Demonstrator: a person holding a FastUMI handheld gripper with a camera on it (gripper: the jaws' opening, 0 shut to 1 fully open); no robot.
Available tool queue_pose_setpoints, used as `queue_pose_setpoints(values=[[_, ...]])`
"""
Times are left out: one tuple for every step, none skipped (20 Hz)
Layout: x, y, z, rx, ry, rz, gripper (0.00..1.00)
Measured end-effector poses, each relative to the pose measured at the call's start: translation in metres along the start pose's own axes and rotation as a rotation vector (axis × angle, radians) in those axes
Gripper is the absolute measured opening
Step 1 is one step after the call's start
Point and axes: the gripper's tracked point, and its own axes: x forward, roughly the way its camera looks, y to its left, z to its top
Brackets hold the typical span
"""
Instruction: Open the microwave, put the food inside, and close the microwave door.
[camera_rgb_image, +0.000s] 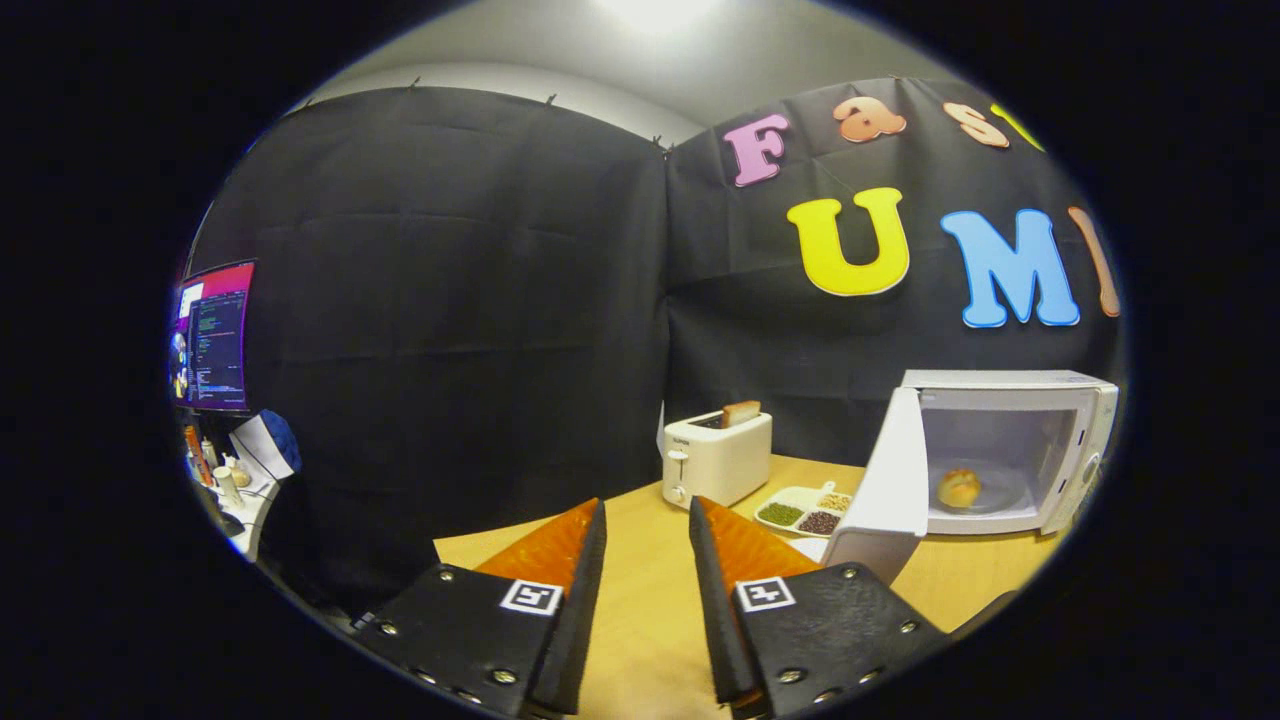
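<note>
Two fingers (598, 525) apart, microwave (1000, 450) door (885, 490) open

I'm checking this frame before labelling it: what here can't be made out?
- Microwave: its open door faces away, hiding its front and handle.
- Bun inside: too small to tell the food's kind.
- Tray by the toaster: its fillings are too small to identify.
- Gripper: open, empty; body cut off below.

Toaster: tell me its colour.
White, seen in the gripper view: the toaster stands on the table beyond the open, empty claw.
</note>
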Motion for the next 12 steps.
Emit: queue_pose_setpoints(values=[[0.000,-0.008,-0.010,0.005,0.012,-0.026,0.41],[-0.001,-0.010,-0.018,0.025,0.029,-0.016,0.22],[0.004,-0.014,-0.027,0.038,0.050,-0.010,0.14],[-0.001,-0.019,-0.036,0.036,0.062,-0.022,0.09],[-0.007,-0.024,-0.039,0.030,0.054,-0.044,0.05],[-0.016,-0.032,-0.039,-0.001,0.043,-0.079,0.01],[-0.024,-0.042,-0.037,-0.035,0.019,-0.127,0.01],[-0.033,-0.053,-0.035,-0.057,0.011,-0.177,0.01],[-0.039,-0.068,-0.035,-0.061,0.014,-0.219,0.01],[-0.043,-0.081,-0.039,-0.046,0.016,-0.245,0.01],[-0.047,-0.095,-0.044,-0.034,0.029,-0.264,0.01],[-0.053,-0.109,-0.045,-0.032,0.037,-0.289,0.01]])
